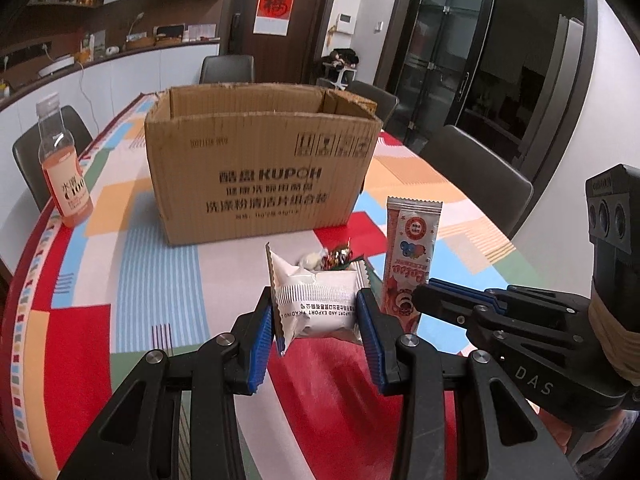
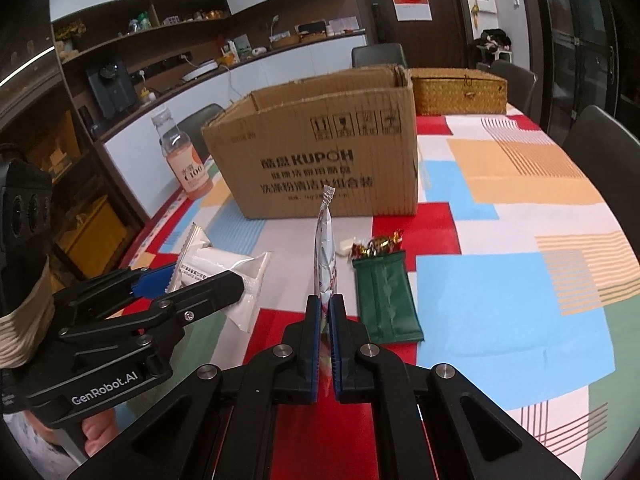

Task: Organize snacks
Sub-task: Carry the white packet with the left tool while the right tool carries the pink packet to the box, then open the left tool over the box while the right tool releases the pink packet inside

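Both snacks in hand were clear of the bench (image 2: 500,240) but not yet boxed. The left tool (image 1: 316,312) was clamped on a white packet (image 1: 316,300) at lower centre of its view; the right tool (image 2: 325,320) was pinched tight on a tall pink packet (image 2: 326,256) held upright. The cardboard box (image 1: 260,168) stood open at upper centre, its contents hidden. A green pouch (image 2: 386,300) and wrapped sweets (image 2: 376,246) lay on the bench, apparently left to collect. A drink bottle (image 1: 64,176) stood left of the box.
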### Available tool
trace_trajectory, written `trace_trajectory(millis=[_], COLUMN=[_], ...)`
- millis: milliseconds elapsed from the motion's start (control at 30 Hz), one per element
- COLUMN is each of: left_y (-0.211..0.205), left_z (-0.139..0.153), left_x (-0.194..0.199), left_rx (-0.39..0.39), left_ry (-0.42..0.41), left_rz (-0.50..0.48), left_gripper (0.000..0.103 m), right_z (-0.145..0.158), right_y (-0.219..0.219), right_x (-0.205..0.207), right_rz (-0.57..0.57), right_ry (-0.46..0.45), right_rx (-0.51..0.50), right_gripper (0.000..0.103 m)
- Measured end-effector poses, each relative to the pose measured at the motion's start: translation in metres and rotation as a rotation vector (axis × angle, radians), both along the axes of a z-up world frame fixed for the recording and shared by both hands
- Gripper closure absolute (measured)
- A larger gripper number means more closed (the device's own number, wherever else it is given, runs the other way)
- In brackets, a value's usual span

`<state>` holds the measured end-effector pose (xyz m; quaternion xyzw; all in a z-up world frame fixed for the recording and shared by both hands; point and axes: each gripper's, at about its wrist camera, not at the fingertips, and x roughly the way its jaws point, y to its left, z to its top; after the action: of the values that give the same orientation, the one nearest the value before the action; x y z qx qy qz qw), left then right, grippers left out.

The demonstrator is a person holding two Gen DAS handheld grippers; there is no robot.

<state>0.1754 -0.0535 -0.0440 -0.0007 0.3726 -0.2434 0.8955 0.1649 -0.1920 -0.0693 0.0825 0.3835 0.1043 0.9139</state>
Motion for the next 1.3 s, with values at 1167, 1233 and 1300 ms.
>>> trace_trajectory(millis=[1167,1233,1300], left_y=[0.005,0.006,0.006], left_z=[0.111,0.111,0.111], left_x=[0.103,0.112,0.121], left_rx=[0.046,0.049,0.056], left_ry=[-0.282,-0.279,-0.275], left_rz=[0.102,0.108,0.112], left_gripper=[0.064,0.064,0.064], right_z=[0.127,0.131,0.132], right_y=[-0.002,0.000,0.001], right_x=[0.089,0.098,0.108], right_rz=[-0.011,-0.003,0.002], right_ry=[-0.332,-0.334,-0.333], right_rx=[-0.012,-0.013,-0.019], right_gripper=[0.097,0.097,0.097])
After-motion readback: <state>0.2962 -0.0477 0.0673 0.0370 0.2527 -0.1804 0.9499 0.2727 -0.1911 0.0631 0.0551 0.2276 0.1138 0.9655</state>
